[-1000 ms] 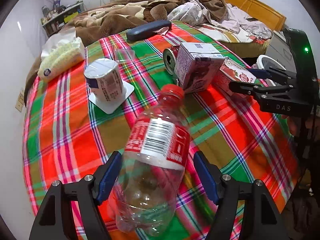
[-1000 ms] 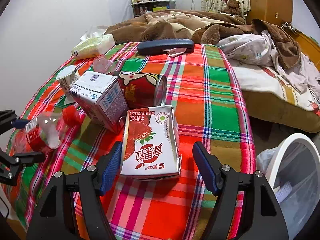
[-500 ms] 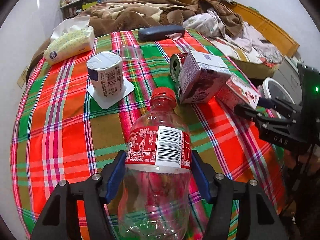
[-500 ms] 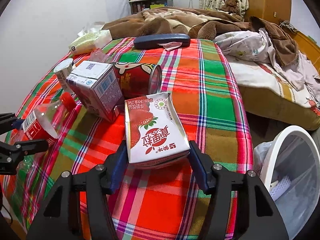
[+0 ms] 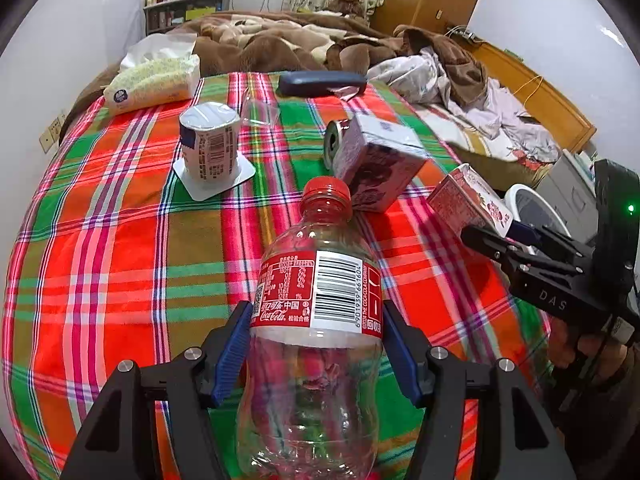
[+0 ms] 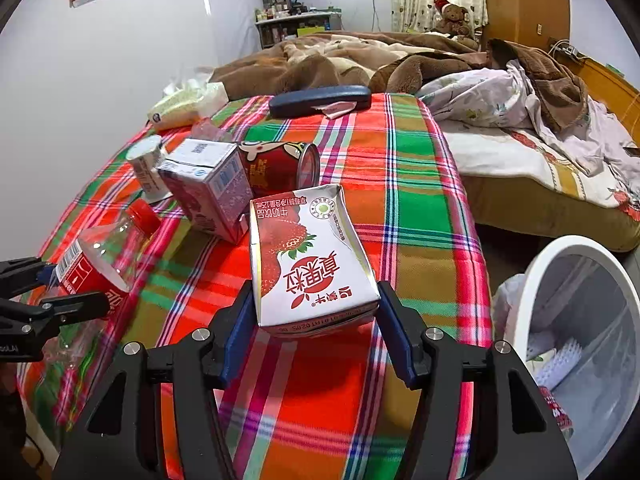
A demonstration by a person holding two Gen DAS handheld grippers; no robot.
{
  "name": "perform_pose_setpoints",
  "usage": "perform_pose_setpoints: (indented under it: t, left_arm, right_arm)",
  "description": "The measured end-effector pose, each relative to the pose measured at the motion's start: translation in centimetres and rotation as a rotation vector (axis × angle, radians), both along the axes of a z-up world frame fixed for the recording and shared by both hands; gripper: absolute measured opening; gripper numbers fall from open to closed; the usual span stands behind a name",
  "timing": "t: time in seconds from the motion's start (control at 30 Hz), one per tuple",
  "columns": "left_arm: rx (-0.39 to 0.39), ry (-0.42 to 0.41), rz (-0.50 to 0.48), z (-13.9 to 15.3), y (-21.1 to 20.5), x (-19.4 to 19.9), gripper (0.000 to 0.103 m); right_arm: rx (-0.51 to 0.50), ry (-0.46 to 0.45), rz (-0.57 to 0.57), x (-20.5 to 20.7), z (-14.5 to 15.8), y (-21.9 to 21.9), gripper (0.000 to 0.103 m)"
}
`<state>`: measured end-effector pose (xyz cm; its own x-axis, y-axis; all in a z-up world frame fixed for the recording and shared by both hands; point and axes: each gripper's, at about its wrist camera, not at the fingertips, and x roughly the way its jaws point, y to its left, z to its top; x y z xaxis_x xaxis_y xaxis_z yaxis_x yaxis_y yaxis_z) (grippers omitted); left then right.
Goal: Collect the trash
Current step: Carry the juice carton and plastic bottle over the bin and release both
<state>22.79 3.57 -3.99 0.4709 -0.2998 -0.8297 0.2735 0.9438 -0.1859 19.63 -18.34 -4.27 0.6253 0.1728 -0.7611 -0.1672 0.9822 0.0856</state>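
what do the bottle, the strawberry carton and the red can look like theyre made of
Bottle: clear thin plastic; the plaid cloth shows through it, glossy printed label, red plastic cap.
Strawberry carton: coated paperboard, probably; folded edges, creased top, slight sheen.
Red can: metal, likely; shiny silver rim around its end, printed body.

A plaid-covered table (image 5: 120, 264) bore 1 upturned cup (image 5: 208, 146), 1 purple carton (image 5: 376, 168), 1 can (image 6: 280, 168), 1 dark case (image 5: 320, 82) and 1 tissue pack (image 5: 154, 84).

left gripper (image 5: 314, 354): black angular frame, blue pads, silver screws
right gripper (image 6: 316, 330): same black frame, blue pads, silver screws
markings: white letters "DAS" on side
light: small green dot
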Motion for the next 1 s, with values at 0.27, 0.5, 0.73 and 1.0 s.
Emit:
perform_pose_setpoints:
  t: [0.27,0.5,0.73,1.0]
  left_arm:
    - [-0.016,-0.040,0.003,1.7,-1.2,-2.1,0.063]
    - [-0.041,-0.099,-0.028,4.0,-3.8,-3.6,0.063]
    - [-0.073,-0.118,-0.087,5.1,-7.7,-4.2,0.063]
    - [-0.088,-0.144,-0.160,6.0,-13.1,-4.7,0.063]
  right_arm:
    - [0.026,-0.036,-0.032,-1.9,1.1,-1.5,0.060]
    - [0.051,-0.082,-0.080,-3.8,2.7,-3.9,0.060]
    - [0.036,-0.124,-0.142,-5.3,3.8,-6.7,0.060]
    - [-0.012,-0.164,-0.234,-6.8,4.9,-9.9,0.060]
